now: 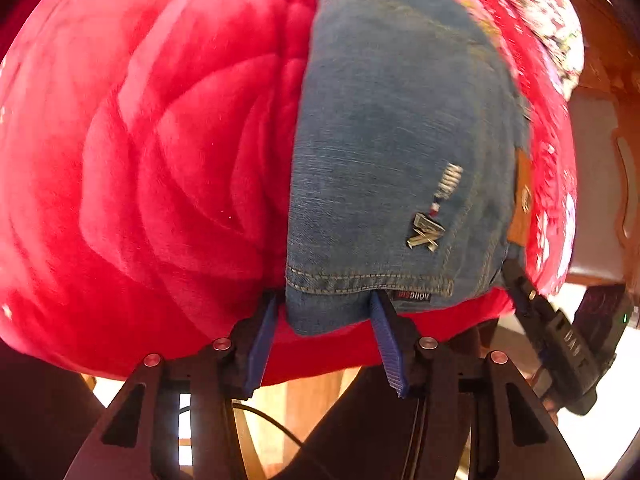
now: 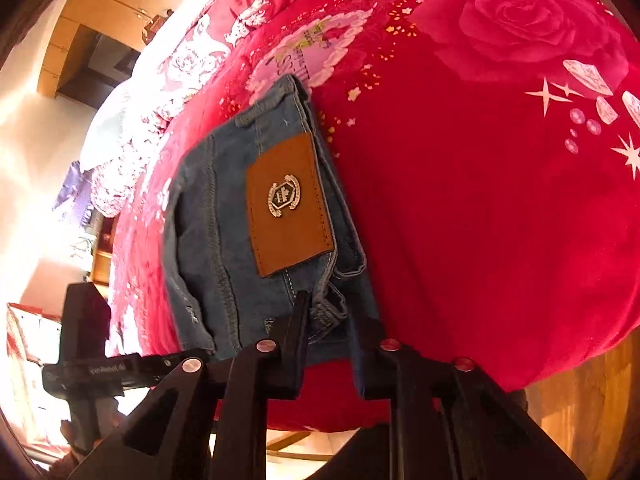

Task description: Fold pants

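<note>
- The left gripper (image 1: 324,320) is nearest in its own view. Its two blue pads (image 1: 262,344) stand wide apart, so it is let go and pinches nothing.
- The near corner of the pants (image 1: 400,140) hangs down between those pads. One pad sits just beside the hem, and the other lies at the pants' edge.
- The right gripper (image 2: 332,320) is nearest in the other view. Its black fingers (image 2: 296,332) are spread, and the belt part of the pants (image 2: 208,240) bunches up between them. I cannot tell if they are squeezing the cloth.
- The pants are blue jeans, folded into a short thick stack. They lie at the near edge of the red blanket (image 1: 140,160).
- A shiny metal badge (image 1: 426,232) is stuck on the jeans in the left view.
- A brown leather patch (image 2: 286,204) with a small crest sits on the belt part in the right view.
- The blanket (image 2: 480,200) is fuzzy and red, with big roses, white stars and pink flowers.
- Far off past the bed is brown wooden furniture (image 2: 80,32).
</note>
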{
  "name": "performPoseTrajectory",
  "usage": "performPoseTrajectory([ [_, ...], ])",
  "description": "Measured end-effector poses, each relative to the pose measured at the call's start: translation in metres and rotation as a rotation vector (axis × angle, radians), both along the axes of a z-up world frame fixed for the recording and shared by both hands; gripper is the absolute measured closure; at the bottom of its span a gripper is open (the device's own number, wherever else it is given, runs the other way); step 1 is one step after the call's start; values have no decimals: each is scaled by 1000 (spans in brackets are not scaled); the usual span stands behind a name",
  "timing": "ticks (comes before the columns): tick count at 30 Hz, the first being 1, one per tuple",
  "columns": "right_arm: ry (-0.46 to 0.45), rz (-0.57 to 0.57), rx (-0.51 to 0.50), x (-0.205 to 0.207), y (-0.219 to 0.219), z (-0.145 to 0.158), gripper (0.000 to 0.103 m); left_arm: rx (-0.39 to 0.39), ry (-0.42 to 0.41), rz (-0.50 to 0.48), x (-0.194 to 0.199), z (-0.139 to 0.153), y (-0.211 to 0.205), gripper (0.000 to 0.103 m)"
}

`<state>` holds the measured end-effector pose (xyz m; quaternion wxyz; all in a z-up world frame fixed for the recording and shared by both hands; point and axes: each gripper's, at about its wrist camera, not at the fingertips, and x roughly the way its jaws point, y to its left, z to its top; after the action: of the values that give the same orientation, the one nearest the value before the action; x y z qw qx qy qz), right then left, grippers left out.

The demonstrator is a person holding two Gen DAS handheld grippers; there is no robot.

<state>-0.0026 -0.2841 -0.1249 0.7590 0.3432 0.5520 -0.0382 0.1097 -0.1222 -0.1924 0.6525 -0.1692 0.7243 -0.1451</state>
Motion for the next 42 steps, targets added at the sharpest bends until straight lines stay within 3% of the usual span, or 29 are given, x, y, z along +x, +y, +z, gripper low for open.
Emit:
performPoseTrajectory([
  [3,-24,-40,16,0,-14,14,77,-34,-45,-38,3,18,9,58],
  [5,-72,-116,45,-1,-34,21,59,-102,-54,-7,14,30,20,57],
  [7,-91,-187,90,3,-50,17,54,-135,-78,57,32,38,28,48],
  [10,-81,-203,174,24,-60,1,54,-126,-90,111,63,39,31,39],
  [17,-76,-90,194,74,-57,-33,53,-123,-29,139,104,13,25,39],
  [22,-111,63,407,94,-45,-49,48,-197,7,128,99,-11,19,31],
  [24,-144,126,444,98,-44,-43,46,-174,-14,93,102,-15,3,26],
  [27,-102,138,367,101,-50,-47,48,-64,-93,46,98,-9,-17,26],
  [29,-61,148,318,102,-49,-54,60,10,-150,16,94,-2,-27,29],
  [31,-72,164,243,99,-42,-46,62,88,-204,-4,87,5,-34,37],
  [34,-79,207,64,101,-21,-29,70,144,-264,-8,78,15,-40,51],
  [38,-86,229,-82,100,4,-6,79,154,-295,-13,67,29,-42,62],
  [42,-102,243,-148,99,19,12,83,114,-308,-1,54,52,-27,73],
])
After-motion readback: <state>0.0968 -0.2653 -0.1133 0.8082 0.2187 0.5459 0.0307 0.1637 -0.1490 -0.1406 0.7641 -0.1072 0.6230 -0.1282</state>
